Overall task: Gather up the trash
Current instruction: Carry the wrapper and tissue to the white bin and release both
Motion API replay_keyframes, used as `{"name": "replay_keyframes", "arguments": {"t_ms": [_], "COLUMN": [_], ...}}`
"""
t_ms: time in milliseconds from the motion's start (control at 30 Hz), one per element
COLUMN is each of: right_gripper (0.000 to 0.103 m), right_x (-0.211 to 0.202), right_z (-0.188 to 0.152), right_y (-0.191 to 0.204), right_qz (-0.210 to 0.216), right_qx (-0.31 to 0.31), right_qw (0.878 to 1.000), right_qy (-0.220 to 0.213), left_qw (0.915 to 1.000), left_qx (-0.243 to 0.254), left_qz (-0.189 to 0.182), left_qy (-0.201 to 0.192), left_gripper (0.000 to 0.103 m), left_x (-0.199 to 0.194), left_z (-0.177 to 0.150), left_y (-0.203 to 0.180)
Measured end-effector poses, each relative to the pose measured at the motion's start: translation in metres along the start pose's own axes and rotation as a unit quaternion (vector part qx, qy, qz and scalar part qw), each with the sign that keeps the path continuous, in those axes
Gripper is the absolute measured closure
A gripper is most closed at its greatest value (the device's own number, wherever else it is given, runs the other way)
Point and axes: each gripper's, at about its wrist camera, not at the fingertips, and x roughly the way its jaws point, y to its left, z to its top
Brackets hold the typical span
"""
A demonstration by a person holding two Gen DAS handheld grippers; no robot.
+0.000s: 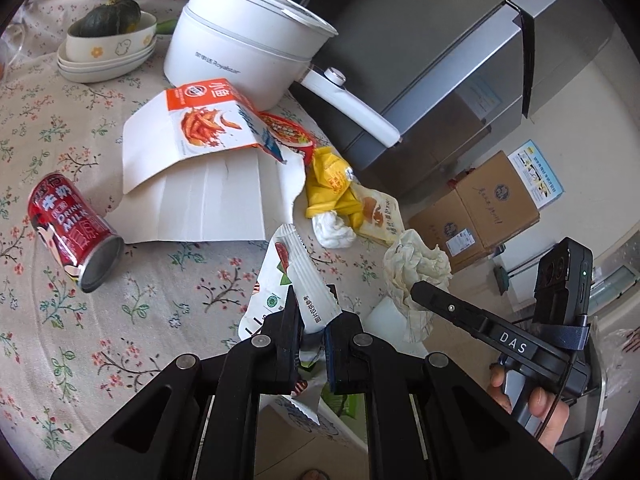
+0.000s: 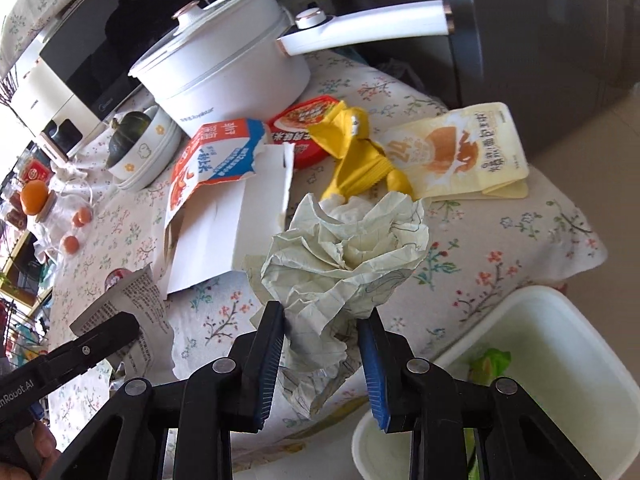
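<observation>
We grip a white snack wrapper (image 1: 294,280) in the left gripper (image 1: 314,312), jaws clamped on it above the floral tablecloth (image 1: 60,320). Our right gripper (image 2: 326,320) pinches crumpled paper (image 2: 344,248), lifted near the table's right edge; a white bin (image 2: 560,320) stands just beside, lower right.

surface: floral-cloth table (image 1: 168,312) | on it: red can (image 1: 72,232) lying sideways, white pot (image 1: 248,40), torn carton (image 1: 200,152), probably flattened

Tablecloth (image 2: 480,264): matt floral cloth. Crumpled paper (image 2: 344,248): rough, creased. Can (image 1: 72,228): glossy metal. Pot (image 1: 240,44): smooth white.
</observation>
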Motion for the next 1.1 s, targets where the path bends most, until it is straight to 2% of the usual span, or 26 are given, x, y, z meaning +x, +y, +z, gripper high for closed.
{"name": "replay_keyframes", "arguments": {"t_ms": [200, 333, 567, 767, 800, 900, 1100], "right_gripper": [0.069, 0.068, 0.068, 0.065, 0.065, 0.059, 0.052], "right_x": [-0.026, -0.035, -0.03, -0.027, -0.024, -0.017, -0.016], "right_z": [-0.001, -0.011, -0.028, -0.038, -0.04, -0.044, -0.042], "right_y": [-0.038, -0.06, -0.086, -0.095, -0.097, -0.104, -0.105], "right_qz": [-0.009, -0.029, -0.067, -0.082, -0.086, -0.1, -0.1], "right_qx": [0.033, 0.025, 0.026, 0.021, 0.021, 0.03, 0.031], "right_qw": [0.999, 0.999, 0.995, 0.993, 0.992, 0.988, 0.989], "right_qy": [0.001, 0.028, 0.069, 0.088, 0.092, 0.111, 0.108], "left_qw": [0.9967, 0.9926, 0.9861, 0.9813, 0.9799, 0.9772, 0.9815], "left_qx": [0.051, 0.075, 0.118, 0.15, 0.155, 0.168, 0.148], "left_qz": [-0.047, -0.063, -0.045, -0.012, -0.009, 0.024, 0.022], "left_qy": [0.042, 0.071, 0.108, 0.12, 0.125, 0.128, 0.12], "left_gripper": [0.093, 0.093, 0.093, 0.092, 0.089, 0.066, 0.064], "left_x": [0.03, 0.054, 0.101, 0.135, 0.141, 0.152, 0.146], "left_z": [-0.032, -0.054, -0.093, -0.106, -0.106, -0.109, -0.1], "left_y": [-0.044, -0.067, -0.096, -0.112, -0.111, -0.11, -0.104]}}
